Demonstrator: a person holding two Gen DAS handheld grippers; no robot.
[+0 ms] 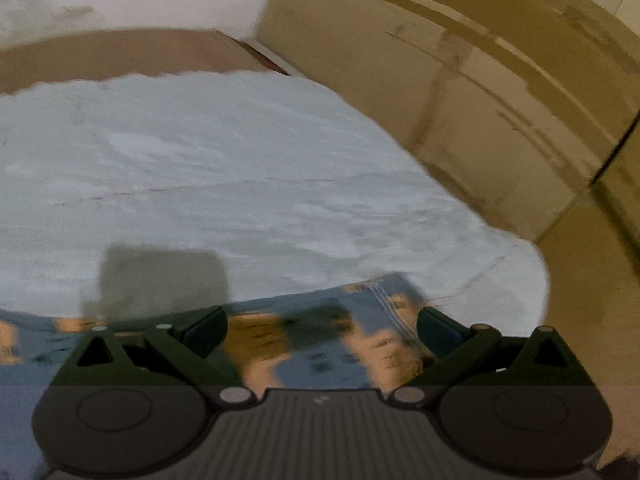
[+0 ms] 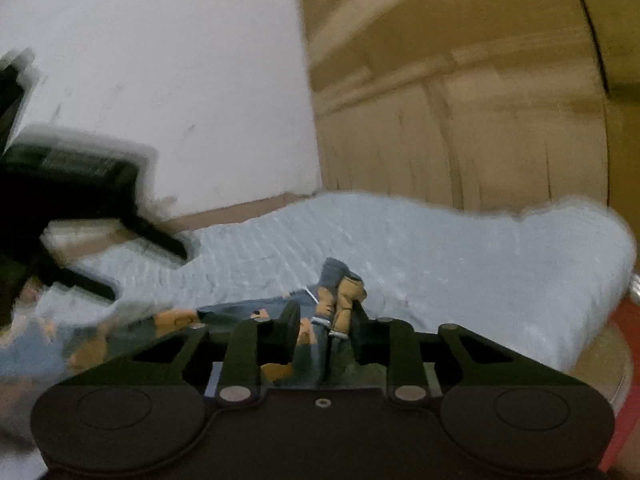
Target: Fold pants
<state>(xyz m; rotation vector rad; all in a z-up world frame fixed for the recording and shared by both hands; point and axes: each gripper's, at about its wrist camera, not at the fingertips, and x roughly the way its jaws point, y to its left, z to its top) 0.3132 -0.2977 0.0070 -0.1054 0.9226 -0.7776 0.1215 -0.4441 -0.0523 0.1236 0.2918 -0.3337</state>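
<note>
Right gripper [image 2: 325,328] has its jaws drawn narrow on a bunched ridge of the pants [image 2: 334,300], which rises between the pads; we judge it gripped. Left gripper [image 1: 322,326] stands wide open, holding nothing, with the garment lying flat beneath and just beyond it on the pale bed cover [image 1: 224,168]. We advise a firm pinch through every layer before lifting, so that the fold carries evenly.

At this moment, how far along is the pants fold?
Early. Done: the pants lie on the pale bedcover. In hand: the right claw has a bunched blue-and-orange fold between its fingers; the left claw is open above the fabric, gripping nothing. Left: no neat folded stack is visible; blur hides how the rest of the fabric lies.
</note>
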